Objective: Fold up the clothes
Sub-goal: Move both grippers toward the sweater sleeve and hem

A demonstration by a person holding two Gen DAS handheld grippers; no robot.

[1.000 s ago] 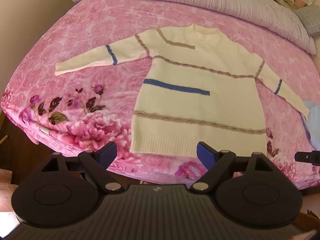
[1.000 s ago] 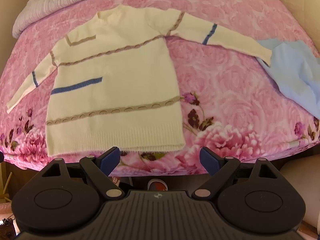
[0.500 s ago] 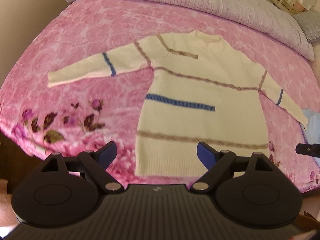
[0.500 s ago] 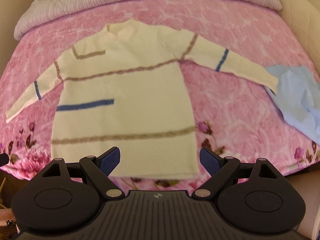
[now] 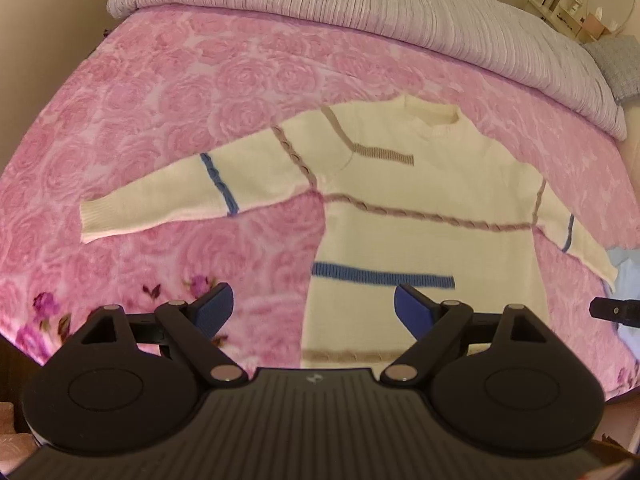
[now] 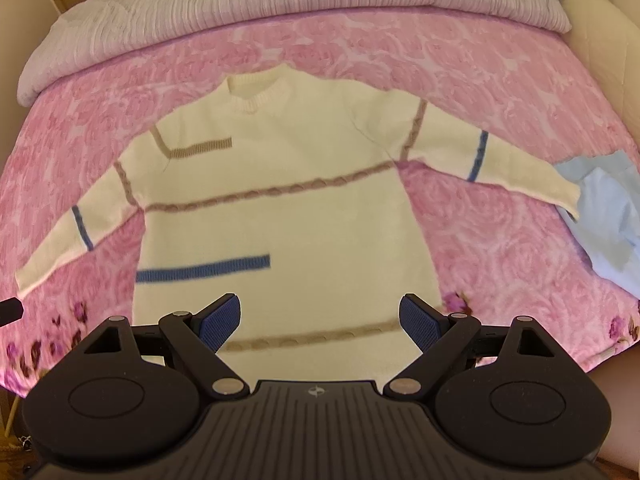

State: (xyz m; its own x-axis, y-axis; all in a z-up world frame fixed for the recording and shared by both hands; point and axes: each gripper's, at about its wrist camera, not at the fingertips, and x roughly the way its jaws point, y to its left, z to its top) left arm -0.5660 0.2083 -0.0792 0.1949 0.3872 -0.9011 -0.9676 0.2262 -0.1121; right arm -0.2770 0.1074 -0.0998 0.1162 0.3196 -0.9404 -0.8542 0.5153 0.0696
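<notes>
A cream sweater [image 5: 420, 208] with tan cable bands and blue stripes lies flat, face up, on the pink rose bedspread [image 5: 168, 92], both sleeves spread out. It also shows in the right wrist view [image 6: 288, 208]. My left gripper [image 5: 314, 312] is open and empty, above the sweater's lower left side. My right gripper [image 6: 320, 322] is open and empty, above the sweater's lower body. The sweater's hem is hidden behind the gripper bodies. The tip of the right gripper [image 5: 614, 312] shows at the right edge of the left wrist view.
A light blue garment [image 6: 604, 216] lies crumpled on the bed beside the sweater's right cuff. A grey ribbed duvet [image 5: 360, 4] is bunched along the head of the bed. A cream padded bed frame [image 6: 600, 40] borders the right. The bed's near edge drops off just below the grippers.
Both grippers have moved forward over the bed toward the sweater, which now looks larger and lower in both views. Both stayed open and empty.
</notes>
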